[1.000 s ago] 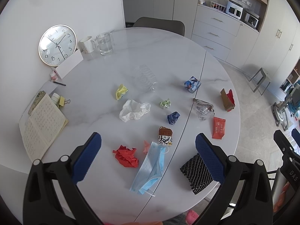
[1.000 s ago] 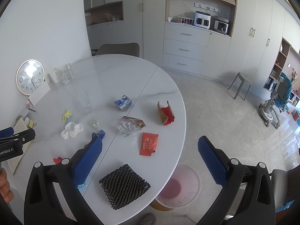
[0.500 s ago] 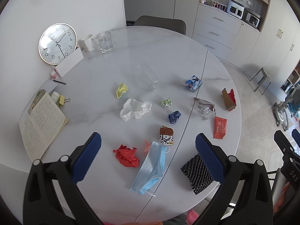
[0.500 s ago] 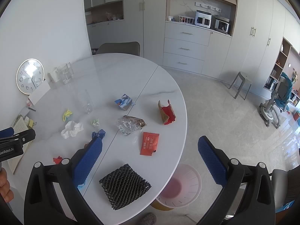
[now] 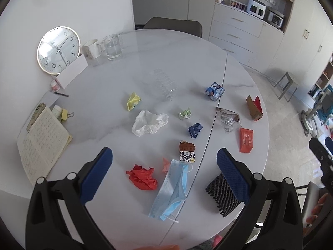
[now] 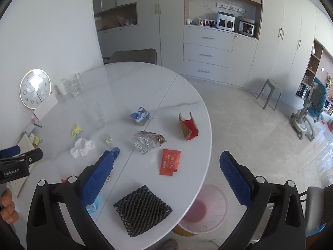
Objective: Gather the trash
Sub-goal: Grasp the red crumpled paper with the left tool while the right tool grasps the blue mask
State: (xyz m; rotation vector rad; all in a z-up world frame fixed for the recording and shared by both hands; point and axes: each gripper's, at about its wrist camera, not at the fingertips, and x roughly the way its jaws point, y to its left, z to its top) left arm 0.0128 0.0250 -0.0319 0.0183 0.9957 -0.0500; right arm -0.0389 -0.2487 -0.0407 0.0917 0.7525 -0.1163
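Note:
Trash lies scattered on the round white table (image 5: 187,48): a blue face mask (image 5: 172,189), red crumpled paper (image 5: 143,177), white tissue (image 5: 148,121), a black foam net (image 6: 142,208), a red sachet (image 6: 169,161), a clear wrapper (image 6: 148,140), a torn red carton (image 6: 188,126) and small paper balls. My left gripper (image 5: 164,177) is open above the mask and red paper. My right gripper (image 6: 164,177) is open above the table's near edge, over the net and sachet. A pink bin (image 6: 205,206) stands on the floor beside the table.
A clock (image 5: 58,50), a mug (image 5: 92,49), a glass jug (image 5: 112,46) and an open notebook (image 5: 41,143) stay at the table's left side. A clear plastic bottle (image 5: 164,84) lies mid-table. A chair (image 5: 172,24) stands behind; cabinets line the far wall.
Both grippers have barely drifted; the views shift slightly. Nothing on the table has moved.

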